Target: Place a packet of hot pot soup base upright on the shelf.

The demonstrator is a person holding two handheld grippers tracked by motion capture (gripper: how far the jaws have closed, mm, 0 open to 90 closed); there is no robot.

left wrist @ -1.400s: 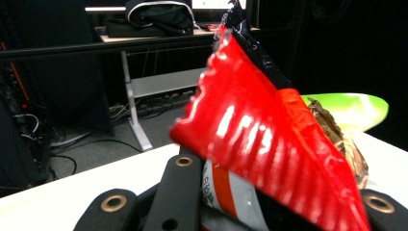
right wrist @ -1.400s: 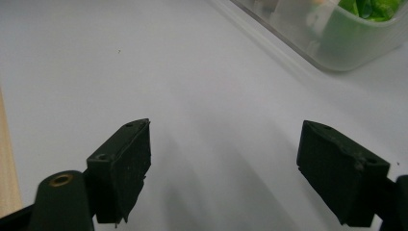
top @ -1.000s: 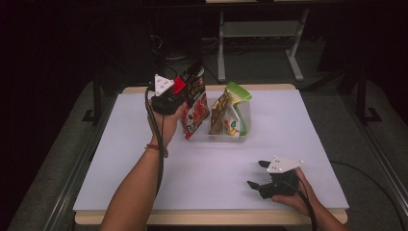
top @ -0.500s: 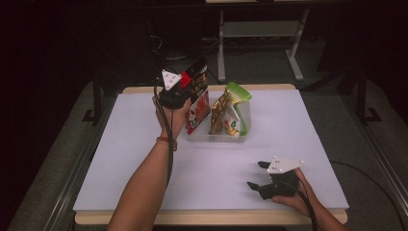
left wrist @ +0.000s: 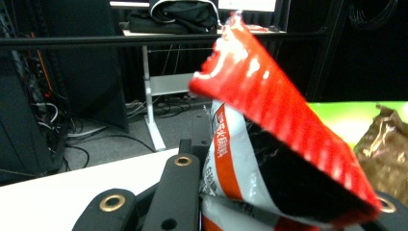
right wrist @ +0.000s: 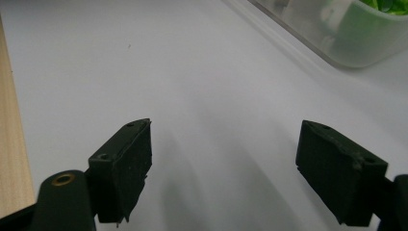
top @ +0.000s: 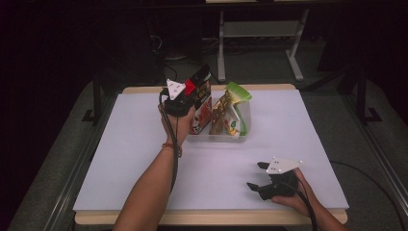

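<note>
High view: the left gripper (top: 196, 86), clamped on a red snack packet (top: 202, 103), had sunk lower into the clear bin (top: 216, 137) beside a green packet (top: 235, 113); placement looked nearly done. Left gripper view: jaws pinched the packet. Right gripper view: the right gripper (right wrist: 223, 168) rested wide open, empty, on the white table (right wrist: 192, 62).

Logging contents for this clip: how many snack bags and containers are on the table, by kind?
Red snack bag: 1
Brown snack bag: 1
Green snack bag: 1
Clear plastic container: 1
Total: 4
</note>
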